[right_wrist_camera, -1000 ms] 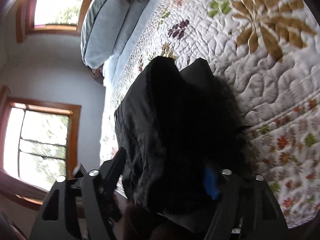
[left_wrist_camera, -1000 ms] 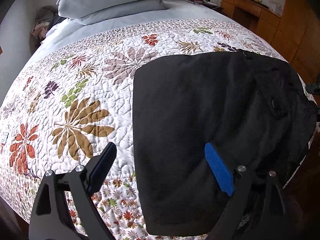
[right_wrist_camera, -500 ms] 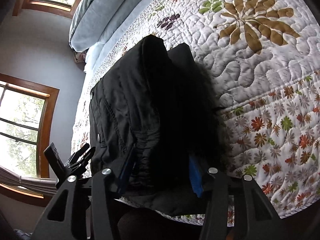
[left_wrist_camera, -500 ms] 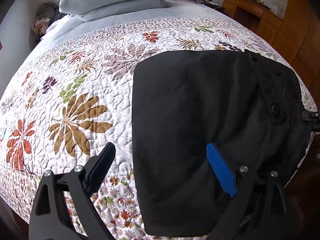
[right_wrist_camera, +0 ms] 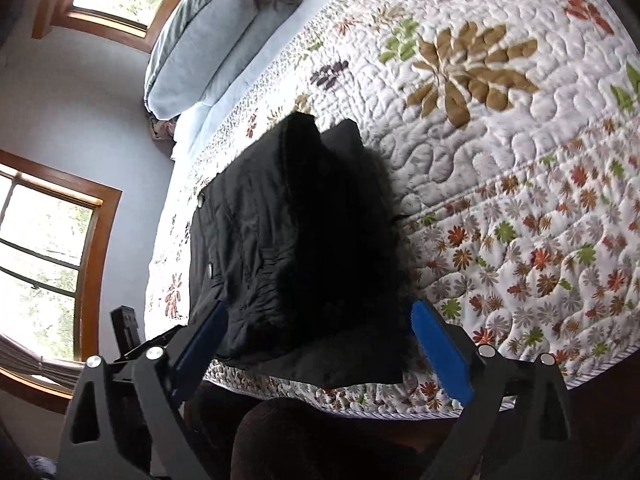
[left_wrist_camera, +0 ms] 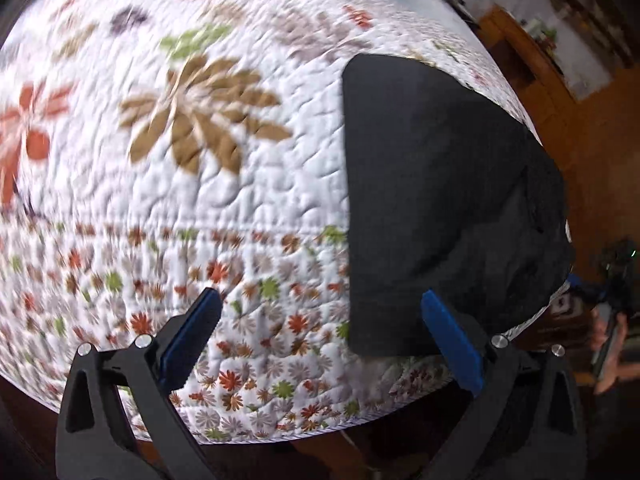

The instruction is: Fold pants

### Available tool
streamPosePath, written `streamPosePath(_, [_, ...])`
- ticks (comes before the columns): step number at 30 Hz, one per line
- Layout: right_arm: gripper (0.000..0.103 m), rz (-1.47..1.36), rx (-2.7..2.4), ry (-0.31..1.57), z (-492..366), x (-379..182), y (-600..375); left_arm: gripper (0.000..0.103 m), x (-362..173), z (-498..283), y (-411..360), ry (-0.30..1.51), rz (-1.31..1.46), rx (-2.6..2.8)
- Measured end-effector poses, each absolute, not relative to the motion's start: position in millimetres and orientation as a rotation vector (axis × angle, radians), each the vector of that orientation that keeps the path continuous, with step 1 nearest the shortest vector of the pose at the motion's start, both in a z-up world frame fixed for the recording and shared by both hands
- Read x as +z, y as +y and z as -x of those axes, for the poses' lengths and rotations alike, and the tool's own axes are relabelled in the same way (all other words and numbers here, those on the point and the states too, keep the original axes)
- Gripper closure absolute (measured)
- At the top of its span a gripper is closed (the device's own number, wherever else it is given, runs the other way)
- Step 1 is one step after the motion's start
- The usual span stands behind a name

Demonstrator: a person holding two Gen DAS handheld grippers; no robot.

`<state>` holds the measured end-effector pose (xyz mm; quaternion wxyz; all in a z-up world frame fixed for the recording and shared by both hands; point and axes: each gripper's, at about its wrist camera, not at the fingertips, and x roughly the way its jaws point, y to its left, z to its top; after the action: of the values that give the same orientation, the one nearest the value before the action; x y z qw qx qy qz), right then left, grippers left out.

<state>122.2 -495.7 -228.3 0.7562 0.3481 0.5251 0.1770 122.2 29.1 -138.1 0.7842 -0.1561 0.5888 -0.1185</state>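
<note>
On quilt (right_wrist_camera: 500, 184), pants (right_wrist_camera: 304, 248) now released; right claw (right_wrist_camera: 316, 336) opening, left claw (left_wrist_camera: 320, 328) opening, shifted aside.

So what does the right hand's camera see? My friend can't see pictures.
Folded black pants lie on a flowery quilt, near its edge. The right gripper is opening, blue pads either side of the pants, not pressing. Pillows and windows sit behind.

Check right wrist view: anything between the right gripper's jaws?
Yes: the folded black pants lie in the right gripper gap, on the quilt. Jaws are opening, pads off the cloth.
</note>
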Motion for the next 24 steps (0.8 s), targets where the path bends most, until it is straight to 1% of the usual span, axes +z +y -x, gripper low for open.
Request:
streamPosePath(6, [0.009, -0.774, 0.377, 1.168, -134.6, -243.3, -498.8, 0.003, -159.0, -139.6, 26.7, 1.318, 0.466, -0.325])
streamPosePath(14, [0.009, -0.809, 0.390, 1.185, -144.4, -255.4, -498.9, 0.003, -161.3, -156.9, 15.2, 1.344, 0.537, -0.417])
streamPosePath(19, [0.008, -0.814, 0.402, 1.186, -148.8, -259.2, -497.2, 0.003, -171.2, -165.0, -2.2, 1.390, 0.695, -0.551])
streamPosePath(24, [0.008, -0.813, 0.418, 1.188, -151.2, -261.3, -496.9, 0.003, -183.6, -170.0, -13.0, 1.425, 0.709, -0.558])
